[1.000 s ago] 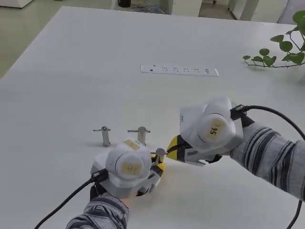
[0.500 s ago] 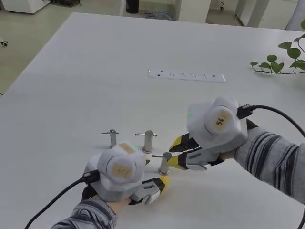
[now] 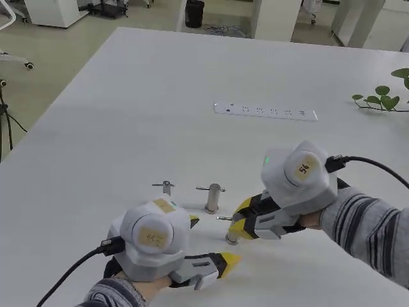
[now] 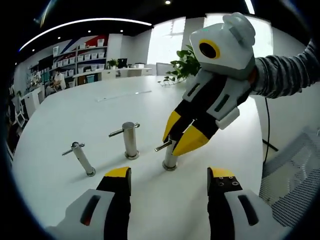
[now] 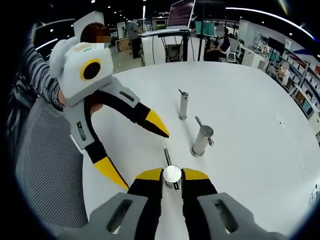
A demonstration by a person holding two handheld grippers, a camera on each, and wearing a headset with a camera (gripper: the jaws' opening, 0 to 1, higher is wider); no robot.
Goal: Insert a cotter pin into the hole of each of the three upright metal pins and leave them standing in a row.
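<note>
- The right gripper (image 4: 180, 141) enters the left gripper view from the upper right. Its yellow-tipped jaws are clenched on the head of the near metal pin (image 3: 232, 236), probably to keep that pin upright. The near cotter pin (image 4: 161, 146) sits through the hole and juts out to the left.
- The left gripper (image 4: 169, 176) rises from the bottom of its own view. Its jaws are spread wide and grasp nothing, and the tips stand apart from the near metal pin. This stance suits a helper standing clear.
- The middle metal pin (image 3: 212, 198) and the far metal pin (image 3: 167, 187) stand upright and free on the white table (image 3: 128, 115). In the head view they lie up and to the left of the near one, so the three form a slanting row.
- The middle cotter pin (image 4: 117, 132) and the far cotter pin (image 4: 67, 151) each cross the top of their own upright.
- Judged from this, all three uprights are fitted. What is left is to let go of the near one without tipping it.
- The power strip (image 3: 265, 111) lies in the upper centre of the head view, well apart from the work.
</note>
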